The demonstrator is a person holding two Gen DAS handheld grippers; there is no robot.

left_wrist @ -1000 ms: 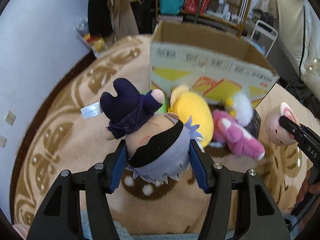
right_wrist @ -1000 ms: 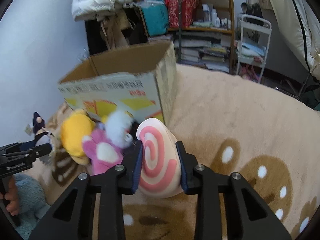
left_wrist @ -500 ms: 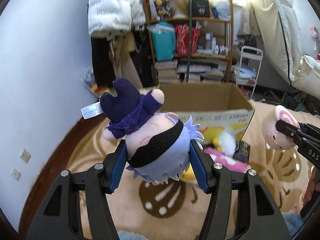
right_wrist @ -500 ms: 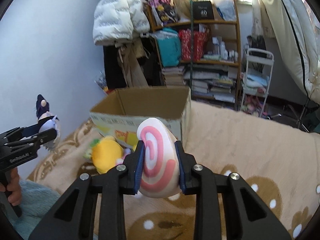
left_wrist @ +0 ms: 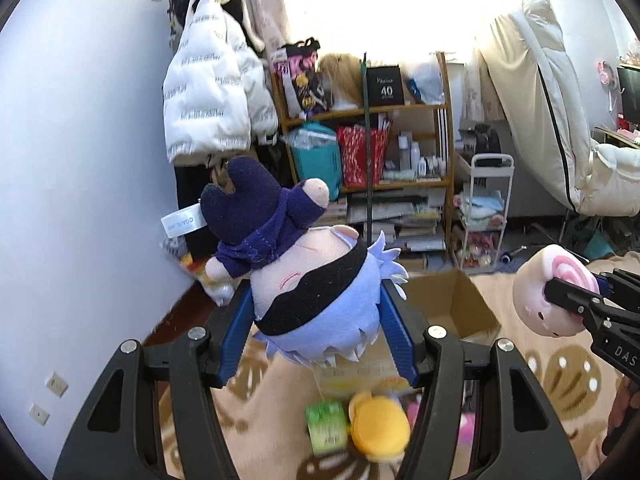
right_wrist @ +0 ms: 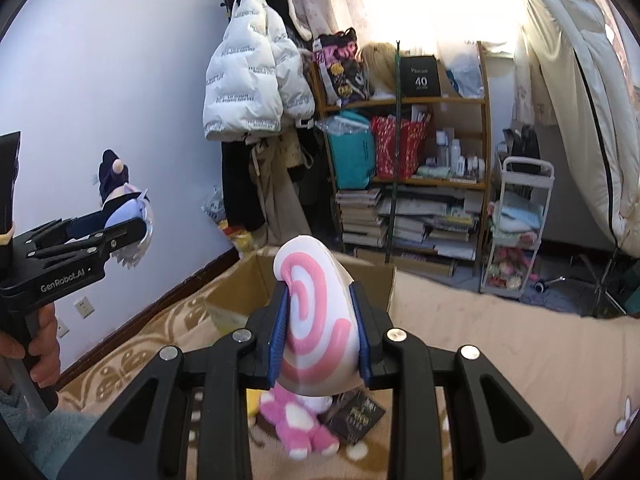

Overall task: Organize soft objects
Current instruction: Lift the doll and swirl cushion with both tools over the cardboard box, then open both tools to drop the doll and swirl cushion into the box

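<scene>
Left gripper clamped on doll, blue pads pressed into both sides of its head; doll inverted, navy body uppermost, held clear above rug. Right gripper clamped on swirl plush, pads pinching its flanks, likewise held aloft. Both loads well above box, which stands open on rug towards its far edge, near the wall.

Step in hand, by judgement: carry both plush to box and drop them in. Advised: bring each load over the open mouth before parting the jaws, not over the near flap; lower until the plush sits below the rim, so a soft, light body does not bounce out. Release one side at a time to keep the two tools apart over a narrow opening. Doll's hair fringe and tag hang loose and could catch on the rim. Box interior only partly seen; contents cannot be told.

Count. In grip: two plush, one per gripper. On rug, in front of box: one yellow plush, one pink plush, one green carton, one dark booklet. Boxes: one. Soft items not yet boxed, by judgement: four, counting those held. Further plush behind the tools cannot be excluded.
</scene>
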